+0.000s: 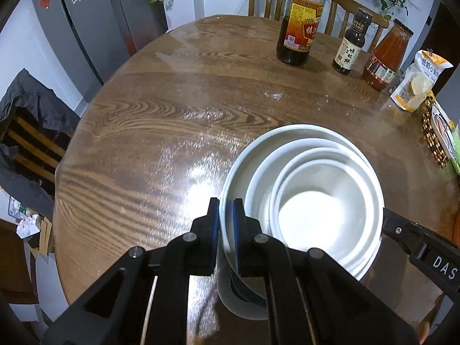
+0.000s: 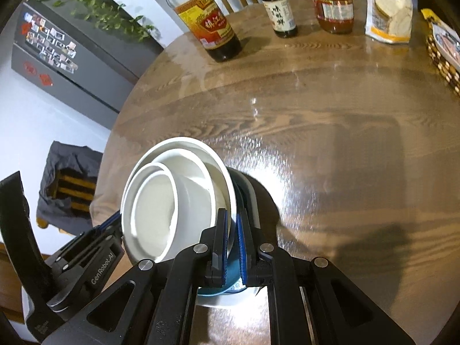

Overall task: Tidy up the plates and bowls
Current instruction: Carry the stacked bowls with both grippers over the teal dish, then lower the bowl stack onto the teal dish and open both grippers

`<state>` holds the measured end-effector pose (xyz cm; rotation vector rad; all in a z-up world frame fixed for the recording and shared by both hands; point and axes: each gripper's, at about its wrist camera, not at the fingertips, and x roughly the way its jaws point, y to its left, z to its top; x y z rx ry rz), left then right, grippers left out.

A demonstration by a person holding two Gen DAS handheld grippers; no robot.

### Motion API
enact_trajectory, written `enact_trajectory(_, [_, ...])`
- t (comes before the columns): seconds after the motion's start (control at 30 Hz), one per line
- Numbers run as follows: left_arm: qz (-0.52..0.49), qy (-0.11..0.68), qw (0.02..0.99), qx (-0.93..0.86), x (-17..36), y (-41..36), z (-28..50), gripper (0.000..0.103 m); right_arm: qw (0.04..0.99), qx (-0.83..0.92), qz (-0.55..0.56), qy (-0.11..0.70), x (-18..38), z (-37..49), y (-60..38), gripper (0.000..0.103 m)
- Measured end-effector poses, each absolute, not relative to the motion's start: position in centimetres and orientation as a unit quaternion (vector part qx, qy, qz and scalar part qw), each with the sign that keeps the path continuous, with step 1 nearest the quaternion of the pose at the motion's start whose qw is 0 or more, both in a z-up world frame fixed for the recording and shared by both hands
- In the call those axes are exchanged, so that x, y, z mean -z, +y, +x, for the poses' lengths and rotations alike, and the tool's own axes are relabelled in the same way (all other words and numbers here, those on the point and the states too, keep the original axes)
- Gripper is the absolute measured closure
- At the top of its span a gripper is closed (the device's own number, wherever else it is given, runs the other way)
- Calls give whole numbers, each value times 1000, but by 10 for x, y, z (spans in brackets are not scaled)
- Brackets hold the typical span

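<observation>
Left gripper [image 1: 225,201] clamped on rim of bowl stack [image 1: 304,201] at stack's 9 o'clock. Nested white bowls tilted, lifted off wooden table [image 1: 161,120]. Right gripper [image 2: 232,212] clamped on rim at stack's 3 o'clock. Bottles [image 2: 210,20] at table's 12 o'clock, snack bag [image 2: 388,8] at 1 o'clock.

right gripper [image 2: 232,227]: fingers [image 2: 220,230] clamped on rim of white bowl stack [image 2: 172,201] | stack: nested, tilted, left of and ahead of fingers | teal dish [image 2: 230,276] between fingers, under the stack | left gripper [image 2: 110,225] at stack's far-left rim | table [image 2: 330,143]: bottles well ahead
</observation>
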<state>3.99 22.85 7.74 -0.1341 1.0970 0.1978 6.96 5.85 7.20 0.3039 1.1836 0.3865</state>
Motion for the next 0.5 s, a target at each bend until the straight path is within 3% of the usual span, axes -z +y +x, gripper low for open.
enact_trajectory(0.13, [-66,514,850,-93,-79,229,44,95,809,-171,127,547,-74,69,58,92])
enact_trajectory(0.23, [-68,509,853,-96,-79,232,41,86,808,-172,139,546,-75,67,51,92])
enact_trajectory(0.37, [-66,502,855,-112,-82,240,34,54,819,-170,138,530,-86,62,45,92])
enact_trajectory(0.5, [-72,484,864,-119,-94,249,18,36,835,-183,120,504,-106,48,42,70])
